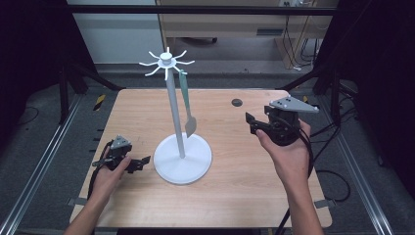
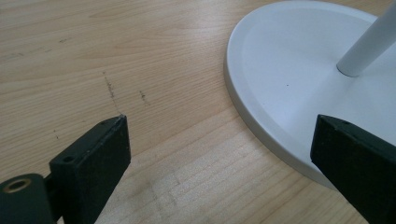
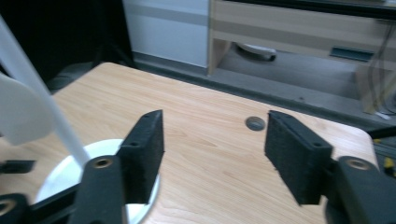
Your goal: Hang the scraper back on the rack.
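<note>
A tall white metal stand with a round base and a crown of hooks (image 1: 182,157) sits near the middle of the pale wooden worktop (image 1: 235,191). From one of its hooks, on the 3 o'clock side of the pole, hangs a spatula with a green handle and a grey blade (image 1: 188,115), its blade hanging above the base and close beside the pole.

The left tongs (image 1: 142,162) lie low at the 9 o'clock edge of the base, held in the person's left hand (image 1: 110,174). In the left gripper view the left tongs stand wide apart with nothing between them, one jaw over bare wood, the other over the rim of the base.

The right tongs (image 1: 250,123) are held above the worktop at 3 o'clock from the stand, well apart from it, in the right hand (image 1: 288,152). Their jaws are parted and empty, pointing toward the stand.
</note>
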A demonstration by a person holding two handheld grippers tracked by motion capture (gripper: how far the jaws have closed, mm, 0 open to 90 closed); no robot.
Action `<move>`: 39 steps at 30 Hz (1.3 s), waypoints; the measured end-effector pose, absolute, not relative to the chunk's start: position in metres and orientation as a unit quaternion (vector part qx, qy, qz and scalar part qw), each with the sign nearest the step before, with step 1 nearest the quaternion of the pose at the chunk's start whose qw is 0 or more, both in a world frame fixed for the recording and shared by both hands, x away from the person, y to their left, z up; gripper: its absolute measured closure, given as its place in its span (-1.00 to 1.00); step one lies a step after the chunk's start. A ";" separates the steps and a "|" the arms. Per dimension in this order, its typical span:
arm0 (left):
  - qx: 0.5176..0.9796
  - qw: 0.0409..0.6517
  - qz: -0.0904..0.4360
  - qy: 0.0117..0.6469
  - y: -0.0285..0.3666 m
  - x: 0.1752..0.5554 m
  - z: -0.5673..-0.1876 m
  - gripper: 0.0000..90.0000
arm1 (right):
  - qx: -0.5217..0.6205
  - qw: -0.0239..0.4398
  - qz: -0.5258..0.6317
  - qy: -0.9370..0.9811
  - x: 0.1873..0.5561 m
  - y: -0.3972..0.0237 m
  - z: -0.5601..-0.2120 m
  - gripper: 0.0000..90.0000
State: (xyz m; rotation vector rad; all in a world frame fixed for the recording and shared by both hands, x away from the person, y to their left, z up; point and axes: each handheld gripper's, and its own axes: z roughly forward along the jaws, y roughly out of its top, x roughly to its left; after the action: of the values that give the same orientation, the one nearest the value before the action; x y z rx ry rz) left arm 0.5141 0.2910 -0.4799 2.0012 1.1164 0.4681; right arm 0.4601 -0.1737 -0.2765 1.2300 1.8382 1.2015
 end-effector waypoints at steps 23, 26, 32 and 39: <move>0.788 0.391 0.184 0.439 0.291 0.514 -0.480 -0.90 | 0.505 0.304 0.419 0.691 0.457 -0.192 -0.346 -0.68; 0.788 0.390 0.184 0.439 0.291 0.514 -0.480 -0.90 | 0.511 0.300 0.411 0.693 0.457 -0.192 -0.361 -0.73; 0.789 0.389 0.185 0.438 0.291 0.514 -0.480 -0.90 | 0.522 0.284 0.404 0.696 0.457 -0.189 -0.387 -0.75; 0.788 0.390 0.183 0.439 0.291 0.514 -0.481 -0.90 | 0.527 0.272 0.391 0.704 0.460 -0.185 -0.410 -0.76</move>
State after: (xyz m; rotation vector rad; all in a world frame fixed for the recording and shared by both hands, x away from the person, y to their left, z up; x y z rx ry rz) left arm 0.5143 0.2908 -0.4806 2.0040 1.1161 0.4656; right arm 0.4597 -0.1854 -0.4101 1.4197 1.8954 1.0529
